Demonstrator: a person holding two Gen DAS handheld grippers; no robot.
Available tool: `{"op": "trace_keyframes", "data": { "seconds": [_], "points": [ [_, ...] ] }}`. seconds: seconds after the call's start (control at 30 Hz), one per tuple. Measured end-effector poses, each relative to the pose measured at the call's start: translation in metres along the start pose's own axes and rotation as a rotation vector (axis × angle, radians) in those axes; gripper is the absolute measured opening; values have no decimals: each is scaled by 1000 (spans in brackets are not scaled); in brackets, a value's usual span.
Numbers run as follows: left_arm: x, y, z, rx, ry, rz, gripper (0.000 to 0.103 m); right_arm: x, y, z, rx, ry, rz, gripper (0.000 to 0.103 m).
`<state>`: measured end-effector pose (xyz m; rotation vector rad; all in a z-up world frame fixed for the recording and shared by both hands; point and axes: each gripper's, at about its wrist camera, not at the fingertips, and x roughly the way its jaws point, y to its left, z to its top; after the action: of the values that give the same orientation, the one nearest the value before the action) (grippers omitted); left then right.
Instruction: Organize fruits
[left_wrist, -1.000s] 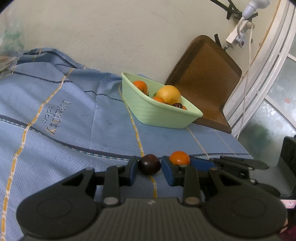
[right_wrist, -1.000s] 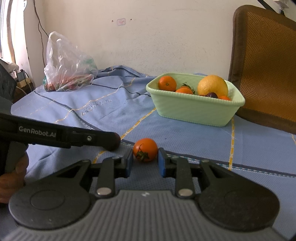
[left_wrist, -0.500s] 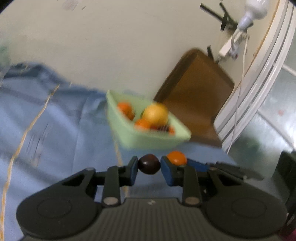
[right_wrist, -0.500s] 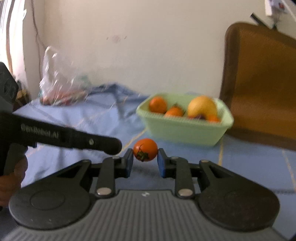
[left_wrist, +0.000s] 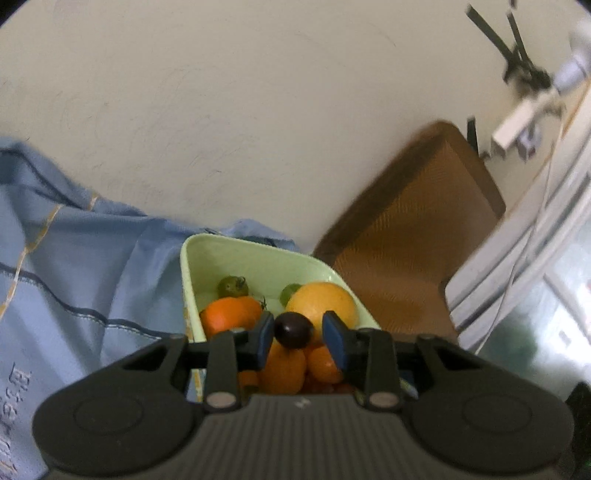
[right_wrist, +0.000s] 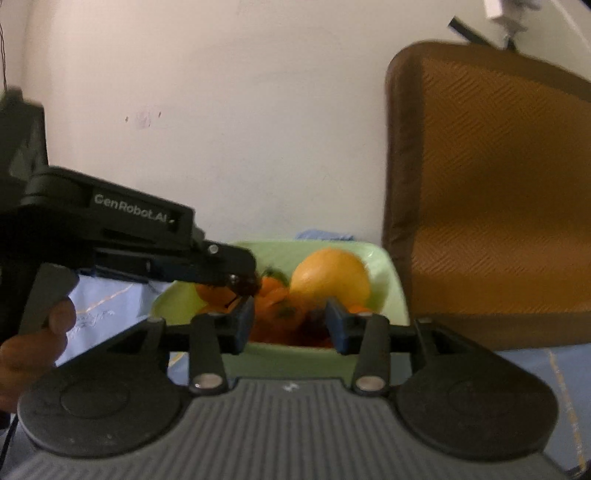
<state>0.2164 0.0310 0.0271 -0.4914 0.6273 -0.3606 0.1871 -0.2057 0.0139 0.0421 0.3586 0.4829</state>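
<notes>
Now dark plum (left_wrist: 293, 329) btwn left jaws.

My things sat on a flat top under a blue cloth (left_wrist: 92, 280). The cloth had dark lines and thin yellow lines on it, and some letters I could not read. It was bunched up where it met the wall. A light green tub (left_wrist: 258, 258) stood right on the cloth, close to the wall. A brown woven mat (right_wrist: 491, 206) stood up on the cloth just beside the tub and leaned back on the wall.
</notes>
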Motion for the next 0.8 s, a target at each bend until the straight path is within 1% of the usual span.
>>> {"op": "trace_keyframes", "data": {
  "seconds": [0.1, 0.17, 0.23, 0.3, 0.4, 0.47, 0.53, 0.6, 0.67, 0.73, 0.77, 0.8],
  "points": [
    [-19, 6, -2, -32, -33, -16, 30, -7, -9, 3, 66, -37, -11, 45],
    [-33, 6, -7, -42, -52, -15, 32, -11, -12, 2, 85, -53, -46, 45],
    [-51, 3, -18, -20, -61, 15, 35, -15, -14, 2, 117, -51, -78, 45],
    [-64, -2, -32, 19, -57, 48, 37, -21, -18, 1, 169, -33, -90, 46],
    [-86, -12, -61, 85, -47, 93, 38, -33, -22, -6, 262, -5, -81, 46],
    [-100, -20, -81, 135, -45, 107, 39, -46, -22, -17, 310, 27, -67, 51],
    [-112, -26, -98, 177, -53, 118, 41, -61, -18, -30, 334, 61, -59, 51],
    [-120, -30, -113, 211, -52, 122, 41, -78, -10, -42, 339, 70, -59, 51],
    [-124, -33, -126, 234, -47, 130, 42, -93, -4, -50, 340, 65, -52, 51],
    [-124, -32, -134, 232, -39, 138, 42, -106, 3, -58, 345, 58, -35, 55],
    [-124, -30, -137, 222, -35, 139, 42, -109, 7, -61, 347, 54, -26, 59],
    [-125, -29, -140, 212, -34, 141, 42, -111, 10, -63, 343, 55, -18, 59]
  ]
}}
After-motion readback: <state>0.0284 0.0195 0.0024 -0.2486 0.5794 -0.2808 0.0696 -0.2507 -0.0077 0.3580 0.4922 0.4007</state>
